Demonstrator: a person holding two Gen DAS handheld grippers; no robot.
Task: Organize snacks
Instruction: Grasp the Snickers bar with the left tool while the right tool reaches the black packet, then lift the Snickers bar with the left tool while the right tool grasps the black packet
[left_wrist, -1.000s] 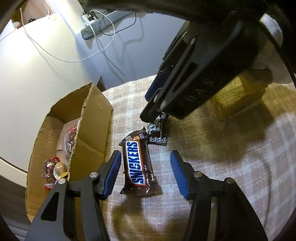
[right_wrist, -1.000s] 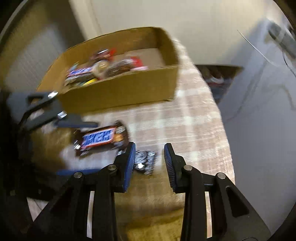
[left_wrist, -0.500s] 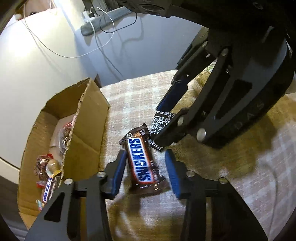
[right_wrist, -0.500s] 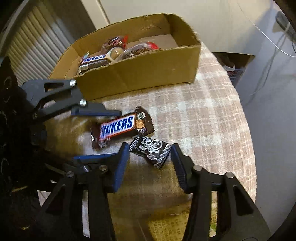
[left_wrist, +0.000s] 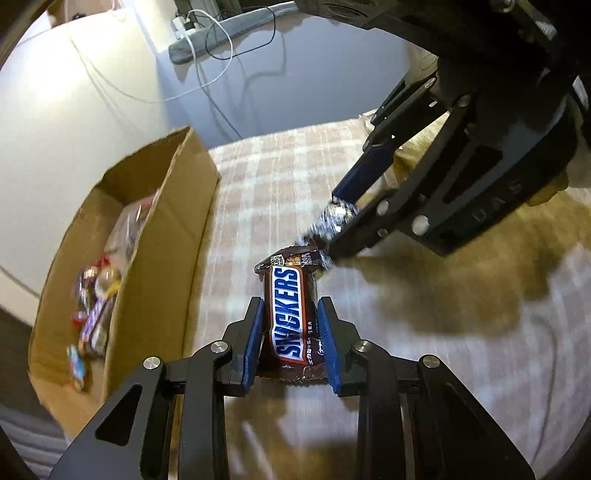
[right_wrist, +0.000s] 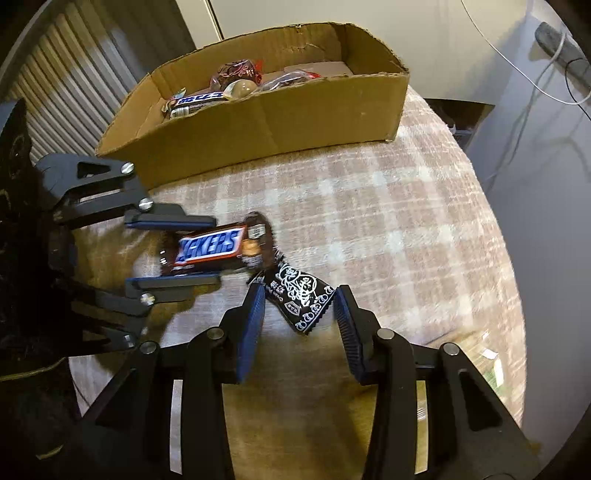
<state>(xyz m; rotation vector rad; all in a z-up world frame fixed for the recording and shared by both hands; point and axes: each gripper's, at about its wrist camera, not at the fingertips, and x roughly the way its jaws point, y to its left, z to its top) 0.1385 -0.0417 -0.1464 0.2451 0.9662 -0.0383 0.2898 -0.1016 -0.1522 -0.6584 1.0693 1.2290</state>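
Note:
My left gripper (left_wrist: 290, 306) is shut on a brown Snickers bar (left_wrist: 291, 314), which lies lengthwise between its blue pads on the checked cloth. In the right wrist view the bar (right_wrist: 210, 249) sits between the left gripper's fingers (right_wrist: 173, 221). My right gripper (right_wrist: 300, 295) is open around a small black snack packet with white print (right_wrist: 301, 295); its pads stand just beside the packet's ends. In the left wrist view the packet (left_wrist: 332, 219) shows blurred between the right gripper's fingers (left_wrist: 365, 181). The packet's end touches the Snickers bar's end.
An open cardboard box (right_wrist: 266, 122) with several wrapped snacks stands at the far side of the cloth, left of the left gripper (left_wrist: 155, 236). The cloth-covered table (right_wrist: 406, 229) drops off at the right. Cables and a power strip (left_wrist: 221, 26) lie on the floor beyond.
My left gripper has moved forward and closed on the Snickers bar. My right gripper has narrowed around the black packet, which has tilted up against the bar's end.

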